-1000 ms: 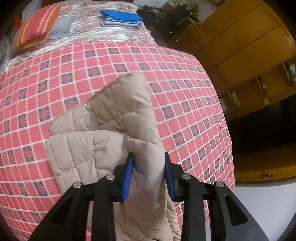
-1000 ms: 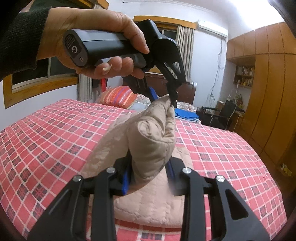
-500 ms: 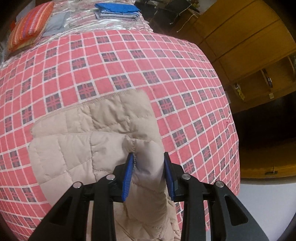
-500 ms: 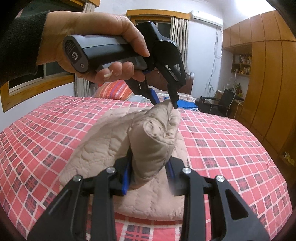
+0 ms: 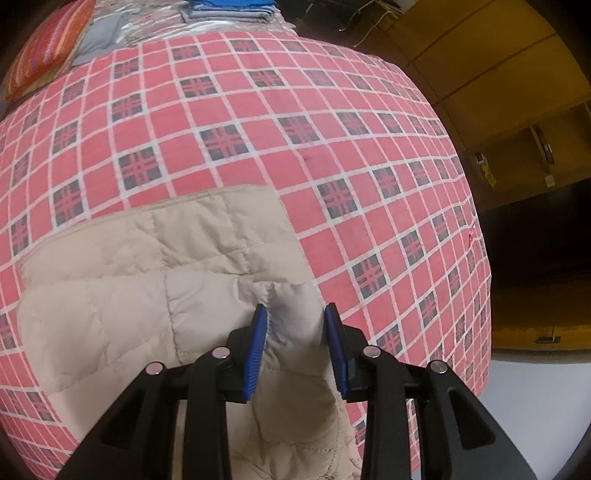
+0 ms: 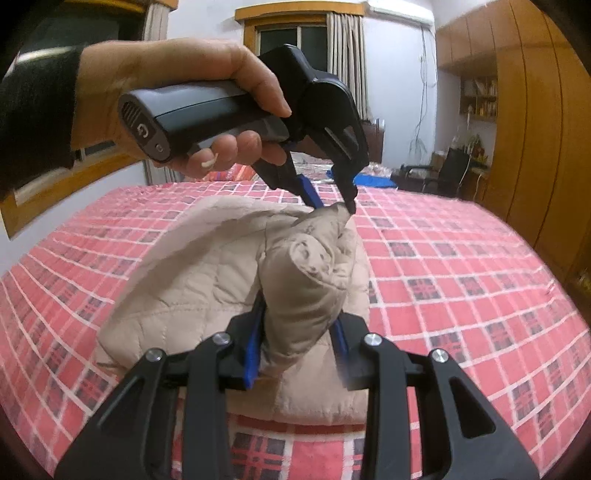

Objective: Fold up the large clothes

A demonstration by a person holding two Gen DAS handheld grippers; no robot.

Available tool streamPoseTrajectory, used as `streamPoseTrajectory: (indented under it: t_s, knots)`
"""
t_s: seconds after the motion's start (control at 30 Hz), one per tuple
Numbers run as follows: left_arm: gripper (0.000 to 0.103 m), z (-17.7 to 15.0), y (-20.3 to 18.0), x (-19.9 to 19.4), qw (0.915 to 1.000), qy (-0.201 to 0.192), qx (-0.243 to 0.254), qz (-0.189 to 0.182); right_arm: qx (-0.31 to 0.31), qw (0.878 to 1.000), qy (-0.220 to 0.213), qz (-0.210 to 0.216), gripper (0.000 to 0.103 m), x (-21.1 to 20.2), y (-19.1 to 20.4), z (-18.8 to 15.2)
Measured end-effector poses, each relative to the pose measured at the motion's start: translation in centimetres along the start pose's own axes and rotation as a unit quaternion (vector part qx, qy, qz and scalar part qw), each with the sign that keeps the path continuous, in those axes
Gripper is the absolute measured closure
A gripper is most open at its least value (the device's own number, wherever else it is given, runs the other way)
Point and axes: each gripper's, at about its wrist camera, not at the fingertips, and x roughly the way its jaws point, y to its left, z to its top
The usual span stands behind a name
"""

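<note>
A beige quilted jacket (image 5: 155,280) lies folded on the red checked bedspread (image 5: 258,122). My left gripper (image 5: 295,317) is shut on a bunched edge of the jacket, just above the folded layers. In the right wrist view the beige jacket (image 6: 199,273) spreads over the red checked bedspread (image 6: 443,258), and my right gripper (image 6: 299,332) is shut on a thick roll of its fabric. The left gripper (image 6: 332,205), held by a hand (image 6: 177,85) in a dark sleeve, pinches the same roll a little farther along and higher.
A striped orange pillow (image 5: 48,48) and a stack of folded blue and grey clothes (image 5: 229,9) lie at the bed's far end. Wooden wardrobes (image 6: 535,122) line the right side. A dark chair (image 6: 447,170) stands beyond the bed, near windows with curtains (image 6: 343,48).
Both grippers have come down with the jacket edge still held. The lifted flap has settled flatter onto the layers below, and the bedspread looks closer in the left wrist view.
</note>
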Motion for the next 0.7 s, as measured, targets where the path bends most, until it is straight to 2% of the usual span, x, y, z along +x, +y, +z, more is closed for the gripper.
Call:
streamPoseTrajectory:
  t_s: [0.07, 0.33, 0.4, 0.47, 0.57, 0.7]
  knots:
    - [0.071, 0.1, -0.4, 0.1, 1.0000, -0.001, 0.005, 0.000, 0.021, 1.000, 0.007, 0.017, 0.072, 0.2, -0.8, -0.2]
    - [0.071, -0.1, -1.7, 1.5, 0.9999, -0.003, 0.013, -0.006, 0.023, 0.999, 0.021, 0.018, 0.072, 0.8, -1.1, -1.1]
    - [0.068, -0.3, -1.9, 1.2, 0.9997, -0.014, 0.018, -0.013, 0.033, 0.999, 0.027, 0.024, 0.072, 1.0, -1.6, -1.4]
    - [0.059, -0.5, -2.0, 0.5, 0.9991, -0.031, 0.020, -0.022, 0.048, 0.998, 0.033, 0.033, 0.072, 1.4, -2.3, -1.6]
    - [0.047, -1.0, -1.9, -1.1, 0.9978, -0.051, 0.028, -0.031, 0.098, 0.991, 0.050, 0.069, 0.069, 2.2, -3.9, -2.3]
    - [0.041, -2.8, -0.9, -4.5, 0.9949, -0.081, 0.047, -0.038, 0.180, 0.969, 0.086, 0.147, 0.057, 3.5, -7.0, -2.7]
